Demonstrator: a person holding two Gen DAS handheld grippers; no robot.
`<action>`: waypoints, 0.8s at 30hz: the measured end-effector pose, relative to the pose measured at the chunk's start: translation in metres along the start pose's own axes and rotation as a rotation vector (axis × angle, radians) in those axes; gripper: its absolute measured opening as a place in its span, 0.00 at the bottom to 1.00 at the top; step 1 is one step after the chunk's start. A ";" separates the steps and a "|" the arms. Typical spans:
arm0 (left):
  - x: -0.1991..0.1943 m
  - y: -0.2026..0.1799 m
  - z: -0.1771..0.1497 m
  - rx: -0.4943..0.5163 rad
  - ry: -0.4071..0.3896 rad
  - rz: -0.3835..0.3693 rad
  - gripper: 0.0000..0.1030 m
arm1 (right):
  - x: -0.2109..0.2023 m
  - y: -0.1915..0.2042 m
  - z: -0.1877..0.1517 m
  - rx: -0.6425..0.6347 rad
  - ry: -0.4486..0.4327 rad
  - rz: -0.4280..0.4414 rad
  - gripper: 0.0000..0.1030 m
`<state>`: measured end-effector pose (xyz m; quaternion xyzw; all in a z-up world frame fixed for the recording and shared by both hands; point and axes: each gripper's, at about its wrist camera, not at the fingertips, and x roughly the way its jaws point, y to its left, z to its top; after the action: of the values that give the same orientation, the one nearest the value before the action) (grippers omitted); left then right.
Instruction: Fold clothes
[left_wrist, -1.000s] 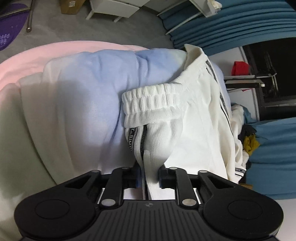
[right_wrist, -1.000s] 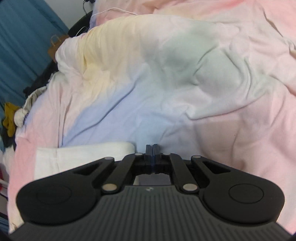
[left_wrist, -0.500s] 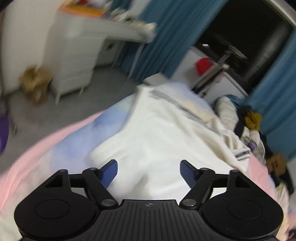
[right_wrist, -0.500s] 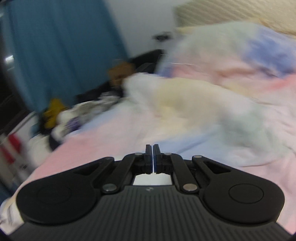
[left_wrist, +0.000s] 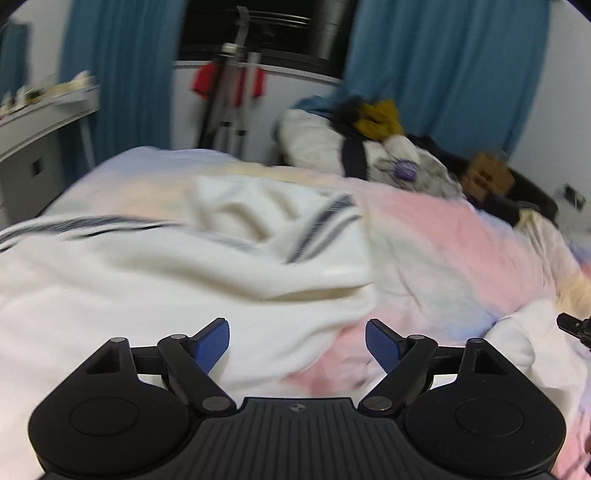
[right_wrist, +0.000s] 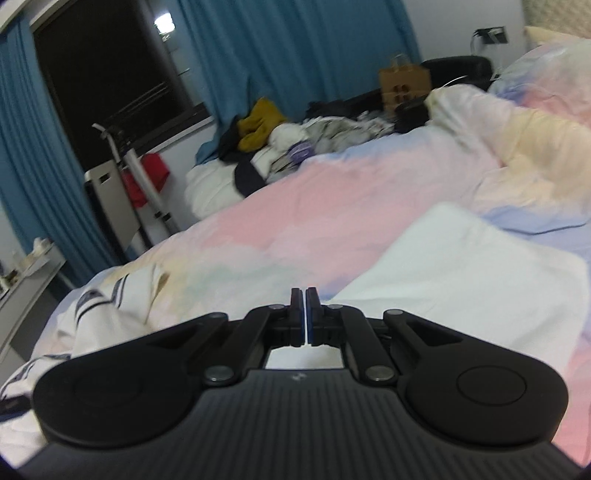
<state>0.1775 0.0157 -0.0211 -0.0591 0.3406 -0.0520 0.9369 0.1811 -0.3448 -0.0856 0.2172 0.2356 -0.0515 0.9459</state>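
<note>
A white garment with dark stripes (left_wrist: 177, 273) lies crumpled on the pastel bedspread (left_wrist: 443, 243), just ahead of my left gripper (left_wrist: 297, 341), which is open and empty above its near edge. The same garment shows at the lower left of the right wrist view (right_wrist: 96, 325). My right gripper (right_wrist: 305, 306) is shut with nothing between its fingers. A folded white cloth (right_wrist: 469, 266) lies on the bed just right of it, and shows in the left wrist view (left_wrist: 517, 339) at the far right.
A pile of clothes, with a yellow item (right_wrist: 258, 125) and a brown paper bag (right_wrist: 402, 83), sits at the bed's far side. Blue curtains (right_wrist: 295, 51), a metal rack (left_wrist: 232, 103) with red cloth and a white desk (left_wrist: 40, 122) stand beyond the bed.
My left gripper has opened and let go of the white garment, which now lies on the bed. Both grippers have tilted up to look across the room. The right gripper stays shut.
</note>
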 end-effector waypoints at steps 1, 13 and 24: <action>0.016 -0.010 0.002 0.018 0.002 -0.010 0.81 | 0.003 0.004 -0.002 -0.001 0.009 0.014 0.05; 0.158 -0.034 0.037 -0.071 0.053 0.114 0.33 | 0.054 0.010 -0.022 -0.031 0.093 0.064 0.05; 0.072 0.118 0.096 -0.235 -0.126 0.245 0.13 | 0.063 0.027 -0.029 -0.038 0.121 0.107 0.05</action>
<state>0.3007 0.1292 -0.0107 -0.1292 0.2895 0.1065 0.9424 0.2299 -0.3078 -0.1272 0.2142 0.2816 0.0167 0.9352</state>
